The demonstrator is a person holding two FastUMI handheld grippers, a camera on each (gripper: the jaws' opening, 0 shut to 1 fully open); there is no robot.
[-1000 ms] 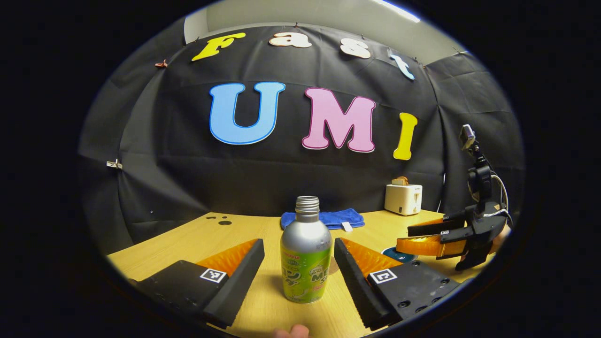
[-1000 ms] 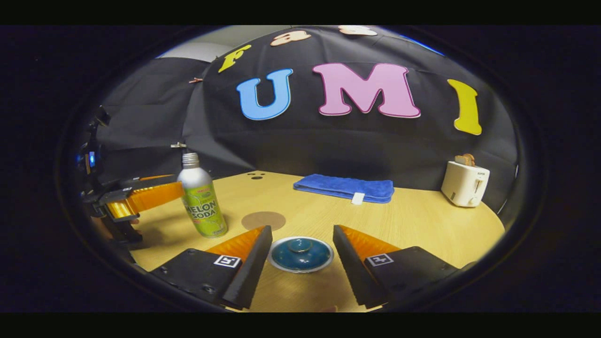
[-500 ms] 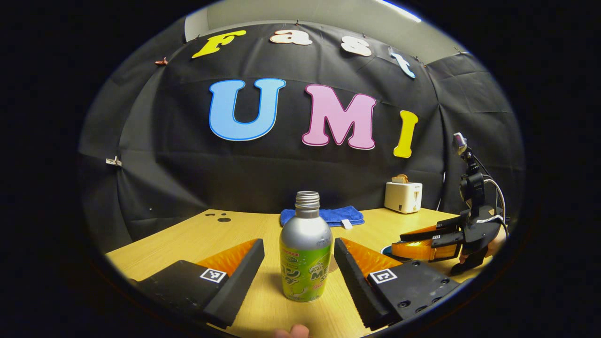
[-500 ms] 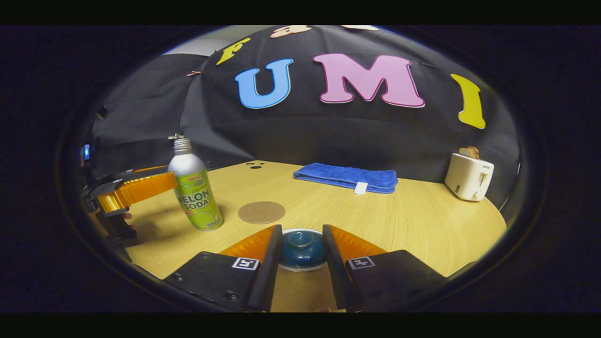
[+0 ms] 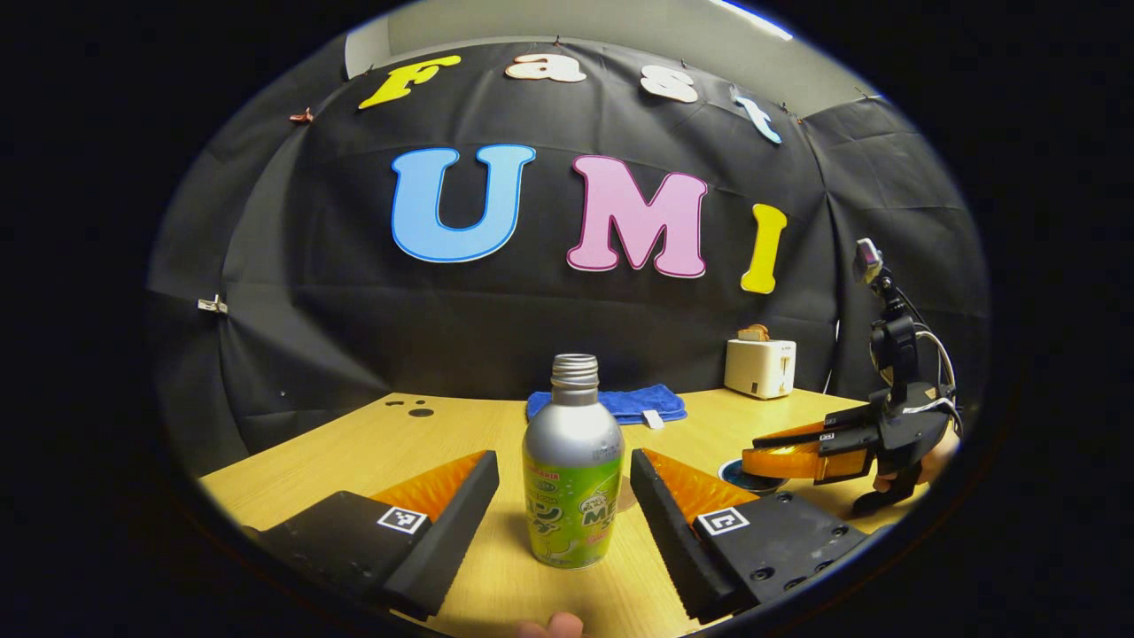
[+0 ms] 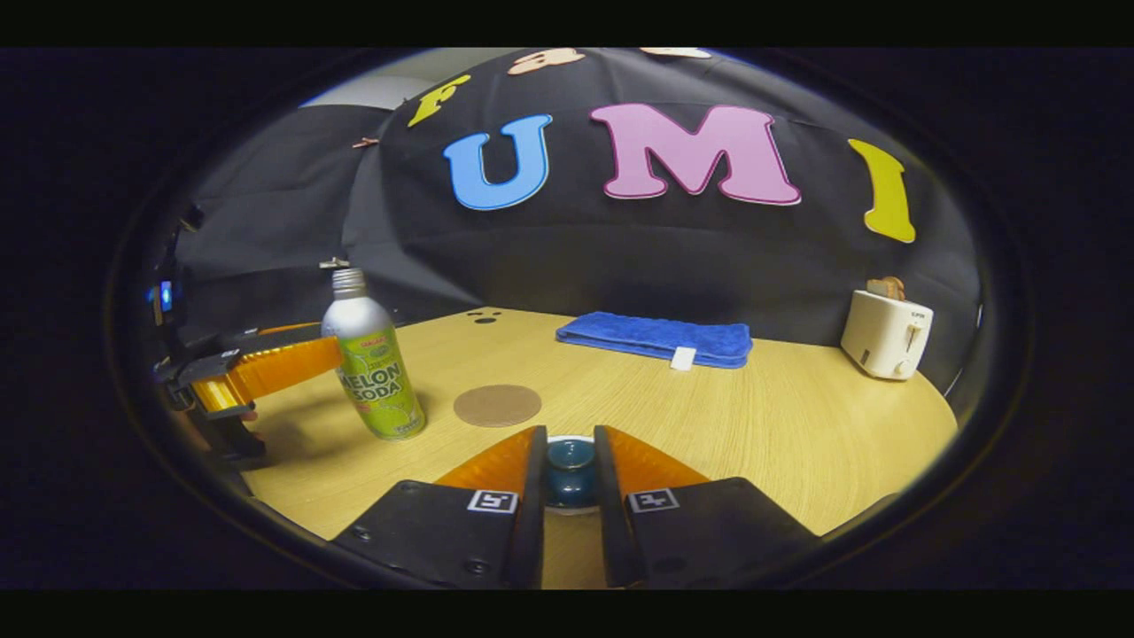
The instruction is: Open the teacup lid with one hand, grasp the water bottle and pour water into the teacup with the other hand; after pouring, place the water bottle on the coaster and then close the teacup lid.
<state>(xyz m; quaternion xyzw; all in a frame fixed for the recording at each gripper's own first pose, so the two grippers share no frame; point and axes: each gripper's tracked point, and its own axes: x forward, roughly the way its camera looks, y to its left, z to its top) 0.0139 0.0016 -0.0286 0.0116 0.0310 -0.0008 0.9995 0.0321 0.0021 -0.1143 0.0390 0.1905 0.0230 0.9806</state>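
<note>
Early stage. My right tongs [image 6: 569, 470] pinch the lid knob [image 6: 569, 459], cup not yet uncovered. Left tongs [image 5: 564, 478] gape around the untouched bottle [image 5: 572, 483]. Pouring, coaster [image 6: 497, 405], re-lidding remain.

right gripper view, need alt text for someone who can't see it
The right gripper has its fingers closed in on the knob of a blue teacup lid on a wooden table. To the left a capless bottle stands between the left gripper's open fingers, beside a round coaster; a blue towel and toaster sit behind.
</note>
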